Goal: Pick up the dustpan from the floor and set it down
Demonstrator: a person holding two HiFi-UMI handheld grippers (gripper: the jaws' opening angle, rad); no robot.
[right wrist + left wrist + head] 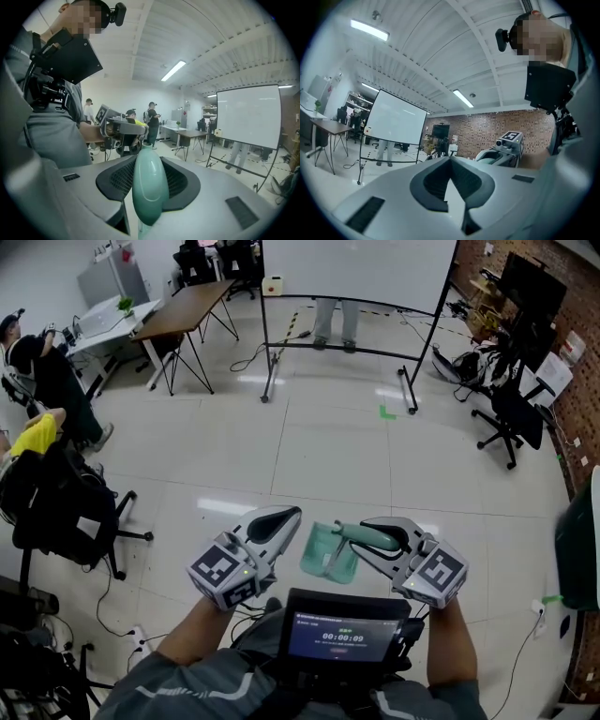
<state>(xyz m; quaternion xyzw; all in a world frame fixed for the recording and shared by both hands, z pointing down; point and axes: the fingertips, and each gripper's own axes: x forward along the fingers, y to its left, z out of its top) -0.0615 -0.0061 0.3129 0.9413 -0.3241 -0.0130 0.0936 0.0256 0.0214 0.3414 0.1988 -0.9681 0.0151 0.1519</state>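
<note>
Teal dustpan [326, 555] in right claw [364, 536]

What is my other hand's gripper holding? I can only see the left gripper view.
Observer: The right gripper is clamped on the dustpan's green handle.
Operator: Is the dustpan sitting on the floor?
Observer: No. In the head view it hangs in the air between your two grippers, beside the left gripper and well above the floor.
</note>
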